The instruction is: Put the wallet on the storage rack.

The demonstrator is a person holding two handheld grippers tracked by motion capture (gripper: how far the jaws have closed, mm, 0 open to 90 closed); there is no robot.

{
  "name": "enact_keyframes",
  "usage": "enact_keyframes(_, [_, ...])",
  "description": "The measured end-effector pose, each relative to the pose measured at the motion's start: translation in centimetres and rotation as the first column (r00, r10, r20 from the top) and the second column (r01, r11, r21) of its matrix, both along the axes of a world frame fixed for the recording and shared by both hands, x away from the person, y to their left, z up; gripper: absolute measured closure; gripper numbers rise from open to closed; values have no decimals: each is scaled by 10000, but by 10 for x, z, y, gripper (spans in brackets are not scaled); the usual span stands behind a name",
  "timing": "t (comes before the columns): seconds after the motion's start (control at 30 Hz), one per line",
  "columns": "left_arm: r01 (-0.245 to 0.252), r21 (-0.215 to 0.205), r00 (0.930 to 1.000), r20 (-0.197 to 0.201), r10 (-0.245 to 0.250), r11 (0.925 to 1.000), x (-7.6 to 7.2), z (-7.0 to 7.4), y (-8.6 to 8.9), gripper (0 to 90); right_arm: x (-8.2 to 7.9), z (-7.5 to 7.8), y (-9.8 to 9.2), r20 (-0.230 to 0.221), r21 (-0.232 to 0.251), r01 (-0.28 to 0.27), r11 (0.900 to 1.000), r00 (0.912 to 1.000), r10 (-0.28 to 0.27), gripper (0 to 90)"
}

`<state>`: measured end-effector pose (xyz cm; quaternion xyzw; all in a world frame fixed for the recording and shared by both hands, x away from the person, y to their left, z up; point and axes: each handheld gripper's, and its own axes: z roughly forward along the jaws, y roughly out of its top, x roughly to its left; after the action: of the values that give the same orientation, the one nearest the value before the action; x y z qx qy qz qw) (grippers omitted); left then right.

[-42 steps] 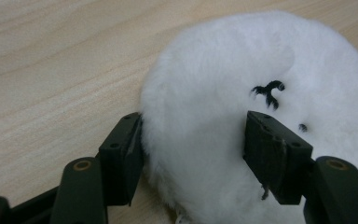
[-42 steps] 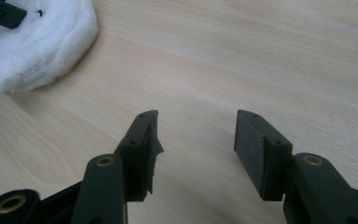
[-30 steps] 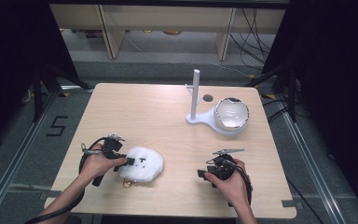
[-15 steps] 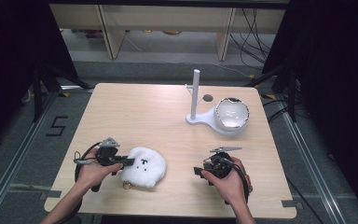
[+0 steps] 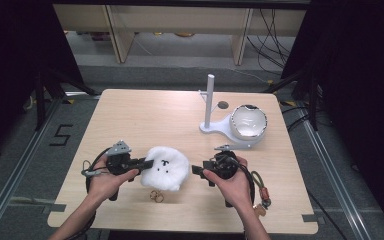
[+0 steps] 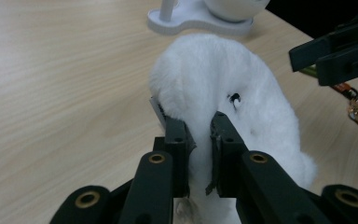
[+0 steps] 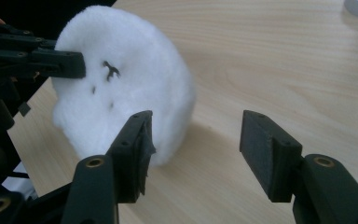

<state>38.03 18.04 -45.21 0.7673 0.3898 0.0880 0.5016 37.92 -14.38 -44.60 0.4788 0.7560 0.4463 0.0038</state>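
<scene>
A fluffy white plush (image 5: 166,167) with a small black face stands on edge on the wooden table (image 5: 145,117), near the front. My left gripper (image 5: 147,163) is shut on its left rim; the left gripper view has both jaws pinching the fur of the plush (image 6: 242,79). My right gripper (image 5: 196,171) points at the plush from the right and stands open. Its jaws have just been opening, and the gap between them in the right gripper view (image 7: 196,135) holds nothing but bare table. The plush (image 7: 135,70) lies just beyond its left jaw.
A white stand with an upright post (image 5: 210,100) and a shiny round bowl (image 5: 249,121) sits at the back right. A small metal ring (image 5: 156,196) lies in front of the plush. A keychain charm (image 5: 262,195) hangs by the right wrist.
The left jaws closed on the plush and drew it up and to the right. The right gripper moved left toward the plush and its jaws spread wider.
</scene>
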Motion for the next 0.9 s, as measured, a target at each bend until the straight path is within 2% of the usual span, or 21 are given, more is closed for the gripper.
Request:
enact_keyframes(0.1, [75, -244, 9992, 391, -65, 9997, 1, 8, -8, 792, 5, 4, 6, 6, 311, -9, 9995, 10000, 8, 428])
enact_keyframes(0.13, [75, -244, 9992, 391, -65, 9997, 1, 8, -8, 792, 7, 6, 7, 167, 315, -43, 9995, 9999, 38, 424])
enact_keyframes(0.2, [141, -423, 9978, 656, -113, 9990, 1, 15, -15, 792, 9, 10, 9, 240, 566, 122, 9983, 9996, -136, 419])
enact_keyframes(0.23, [160, -435, 9974, 704, -129, 9989, 2, 17, -17, 792, 10, 13, 10, 190, 608, 245, 9978, 9995, -257, 417])
enact_keyframes(0.27, [153, -452, 9974, 712, -121, 9989, 2, 19, -19, 792, 12, 14, 9, 417, 592, 201, 9980, 9989, -226, 416])
enact_keyframes(0.3, [223, -560, 9969, 771, -179, 9982, 3, 20, -20, 792, 12, 16, 9, 362, 632, 275, 9976, 9989, -299, 416])
enact_keyframes(0.33, [300, -634, 9963, 824, -248, 9975, 4, 22, -22, 792, 14, 16, 8, 505, 588, 243, 9980, 9984, -273, 416])
enact_keyframes(0.43, [316, -674, 9947, 997, -248, 9972, 5, 27, -26, 792, 16, 17, 8, 279, 840, 305, 9960, 9991, -329, 416])
enact_keyframes(0.47, [361, -763, 9944, 1019, -282, 9964, 5, 27, -27, 792, 17, 17, 7, 368, 827, 264, 9962, 9989, -295, 416])
enact_keyframes(0.5, [325, -703, 9943, 1040, -251, 9970, 6, 29, -29, 792, 17, 17, 7, 258, 893, 333, 9955, 9990, -357, 417])
enact_keyframes(0.53, [282, -660, 9940, 1075, -210, 9974, 6, 30, -30, 792, 19, 16, 6, 355, 839, 313, 9960, 9988, -344, 423])
enact_keyframes(0.6, [290, -728, 9934, 1132, -206, 9969, 6, 31, -32, 793, 19, 15, 6, 170, 1010, 332, 9943, 9992, -351, 436])
enact_keyframes(0.67, [358, -839, 9922, 1224, -253, 9958, 6, 32, -34, 793, 21, 13, 6, 291, 990, 290, 9947, 9991, -320, 474])
enact_keyframes(0.73, [300, -770, 9921, 1236, -203, 9966, 6, 33, -34, 792, 20, 14, 4, 260, 980, 321, 9947, 9991, -348, 499])
enact_keyframes(0.83, [266, -860, 9906, 1359, -147, 9959, 6, 35, -37, 792, 19, 17, 1, 396, 1091, 353, 9934, 9984, -398, 619])
enact_keyframes(0.9, [219, -901, 9898, 1423, -89, 9957, 7, 35, -39, 790, 19, 18, -2, 711, 1025, 429, 9938, 9962, -504, 690])
